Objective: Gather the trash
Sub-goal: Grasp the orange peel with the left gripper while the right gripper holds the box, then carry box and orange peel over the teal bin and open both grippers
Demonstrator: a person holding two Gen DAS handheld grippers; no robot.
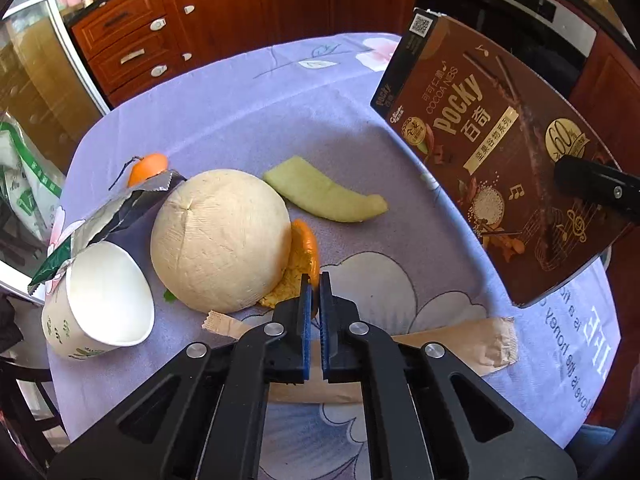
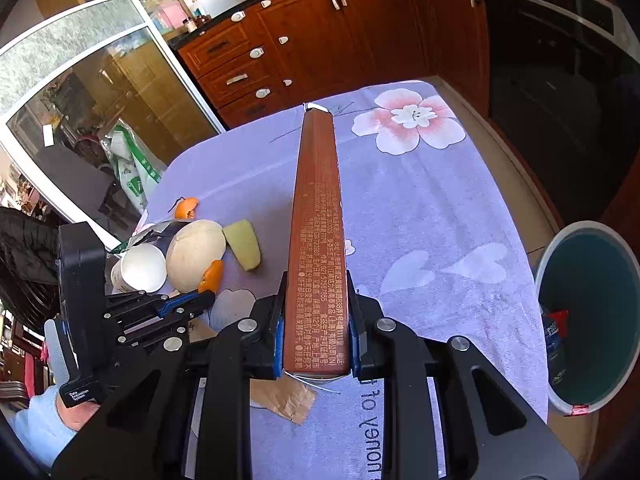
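Step in hand: collecting trash from the bench; both tongs are loaded with one piece each, and no drop has been made yet.
Left tongs (image 1: pixel 315 280): closed tight on the edge of a curled piece of orange citrus peel (image 1: pixel 306 248), with the blue pads pinching its rim; the peel lies right ahead of the tips, against the foot of the big shell.
Right tongs (image 2: pixel 316 320): clamped on the flat brown cardboard Pocky snack box (image 2: pixel 316 216), gripped across its narrow sides near the bottom end; the box stands out forward from the tips, clear of the cloth.
Bin: round grey waste bin with a dark green inside (image 2: pixel 588 312), on the floor to the right of the right tongs, beyond the bench edge; a little rubbish already lies in it.
Bench: lilac flowered cloth (image 1: pixel 248 120).
Left to collect, ahead-left of the left tongs: pale round coconut shell (image 1: pixel 222 240); white paper cup on its side (image 1: pixel 100 304); torn silver foil wrapper (image 1: pixel 120 208); second bit of orange peel (image 1: pixel 148 166); pale green melon rind (image 1: pixel 324 192).
Left to collect, under the left tongs: tan paper sleeve (image 1: pixel 472 340).
Next move, judged: swing the box rightward over the bin and let go; lift the peel free of the shell without rolling it, then carry it the same way.
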